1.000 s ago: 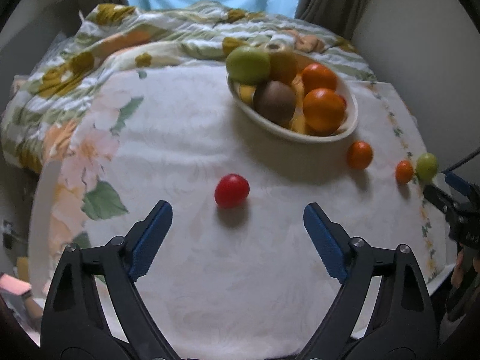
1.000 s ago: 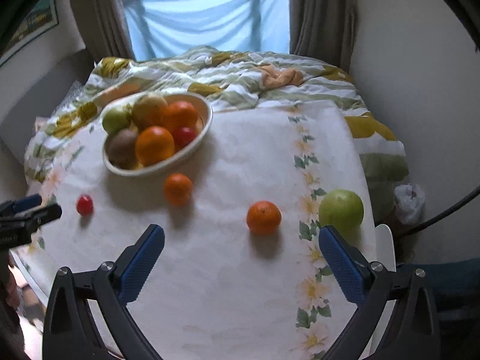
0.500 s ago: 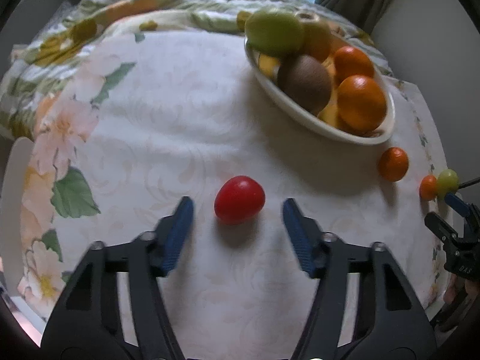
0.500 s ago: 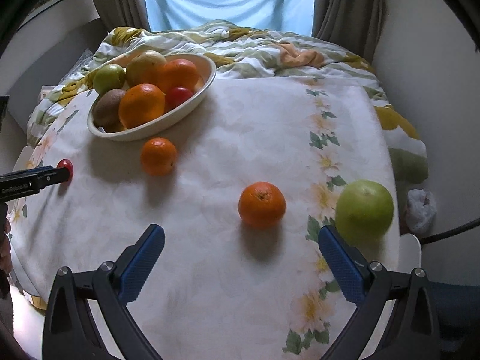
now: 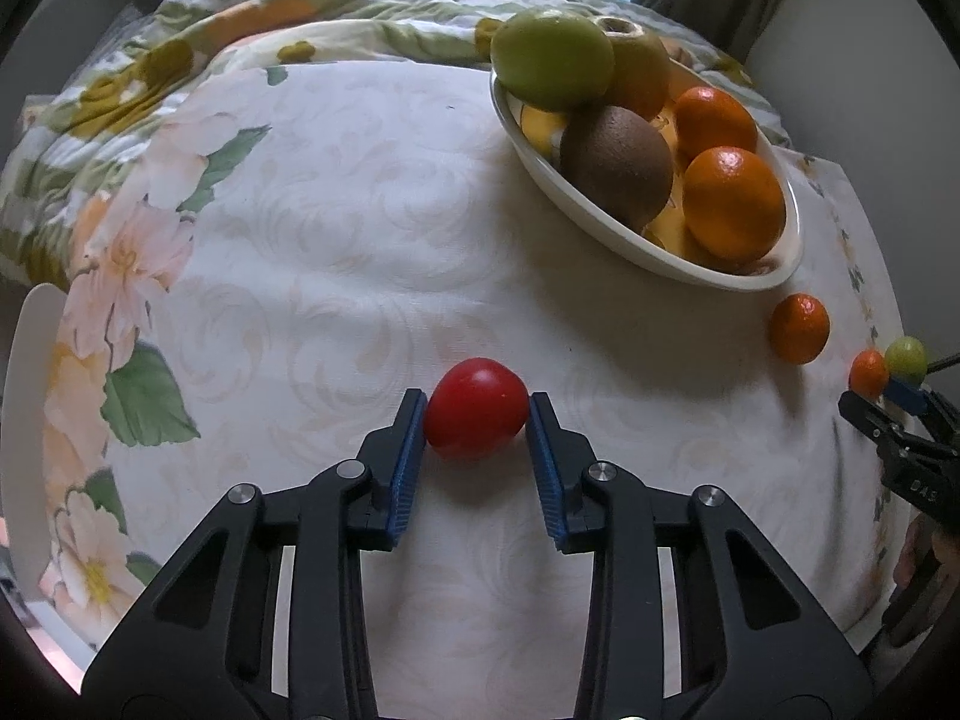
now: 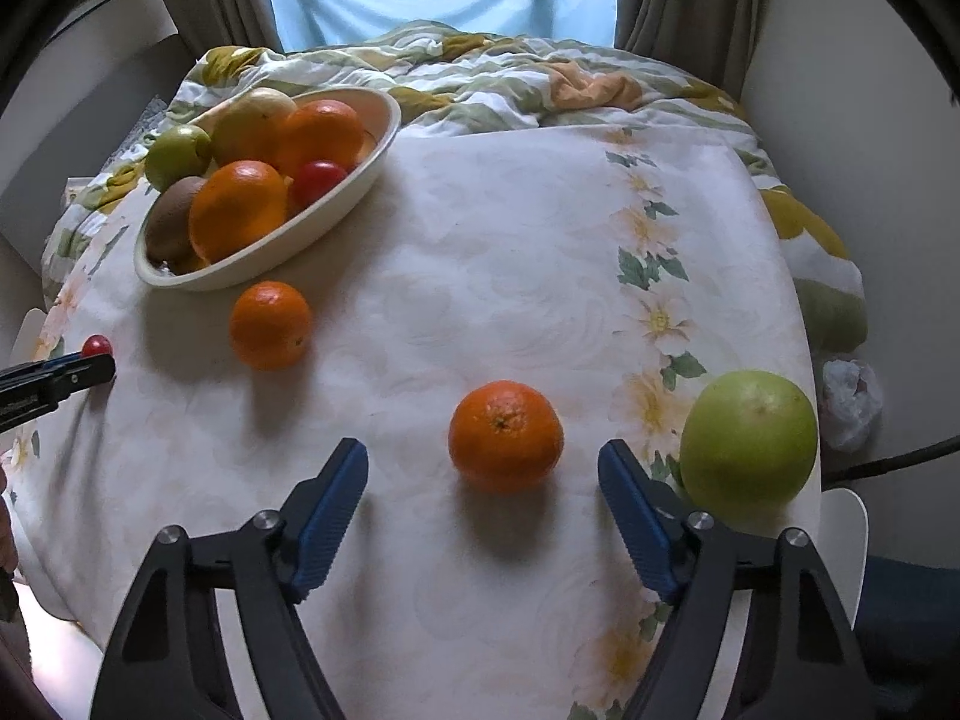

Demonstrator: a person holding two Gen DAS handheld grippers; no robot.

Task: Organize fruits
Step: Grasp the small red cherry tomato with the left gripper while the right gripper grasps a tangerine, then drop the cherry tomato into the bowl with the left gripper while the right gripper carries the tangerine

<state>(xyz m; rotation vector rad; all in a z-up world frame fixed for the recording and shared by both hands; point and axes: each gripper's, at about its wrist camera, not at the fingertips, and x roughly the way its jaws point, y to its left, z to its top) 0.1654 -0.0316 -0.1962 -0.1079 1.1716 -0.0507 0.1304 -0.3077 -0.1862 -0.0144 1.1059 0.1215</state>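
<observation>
Floral tablecloth [image 5: 336, 252]: left gripper [image 5: 477, 420] clamped on red tomato [image 5: 476, 408] near bowl [image 5: 654, 252]; right gripper [image 6: 483, 492] closing round orange [image 6: 506, 435], untouched. Next: lift into bowl.

A floral tablecloth [image 6: 510, 252] covers the table; directly on it lie a cream bowl [image 6: 336, 204] of fruit, two oranges [image 6: 270, 324] [image 6: 506, 435], a green apple [image 6: 749, 443] and a red tomato [image 5: 476, 408]

Your right gripper [image 6: 483, 483] is closing around the orange [image 6: 506, 435] on the cloth [image 6: 492, 276], pads not yet touching it. A green apple [image 6: 749, 443] sits just beside the right pad. Farther left lie another orange [image 6: 270, 324] and the fruit bowl [image 6: 336, 207].
</observation>
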